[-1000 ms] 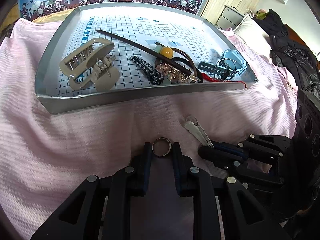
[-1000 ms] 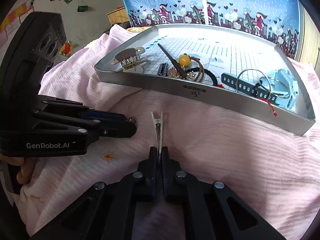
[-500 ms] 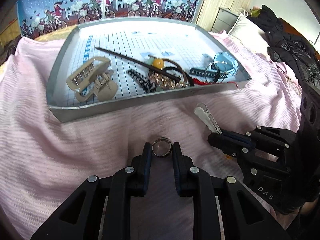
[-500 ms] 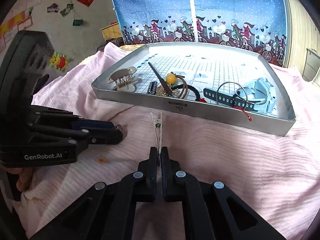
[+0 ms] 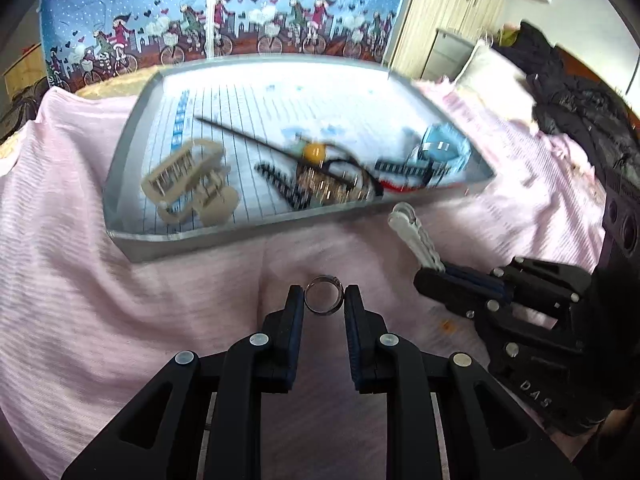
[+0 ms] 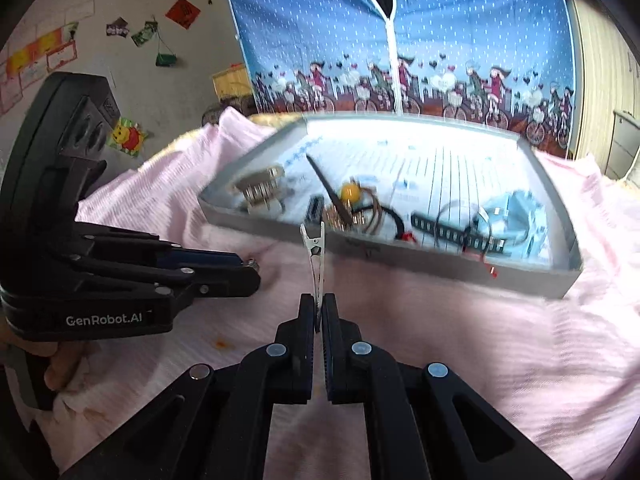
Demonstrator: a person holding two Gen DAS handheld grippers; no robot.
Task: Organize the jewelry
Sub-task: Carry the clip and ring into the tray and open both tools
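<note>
- Two grippers share the job here, each carrying one small piece over the pink blanket (image 5: 80, 280), both aimed at the tray (image 5: 120, 184), which I'd guess is where everything gets collected.
- Tray sits on the blanket with its raised rim facing us, and it's already holding a beige claw clip (image 5: 188, 184), a dark hair stick (image 5: 240, 138), a yellow bead (image 5: 313, 151), some dark combs and a light blue thing (image 5: 444, 148). That rim probably keeps small stuff from rolling into the fabric.
- Right gripper (image 6: 319, 312) is pinched nearly closed on the tail of a silver clip (image 6: 314, 256), so the clip sticks straight out ahead, nose toward the tray edge. Gripping the tail keeps the long end free to go over the rim first, I think.
- Left gripper (image 5: 323, 304) has its fingers at a narrow gap, squeezing a ring (image 5: 324, 300) by its sides right at the tips. Ring stands on edge, above the blanket, short of the tray. Tip hold makes sense for something that tiny, though it looks easy to pop out.
</note>
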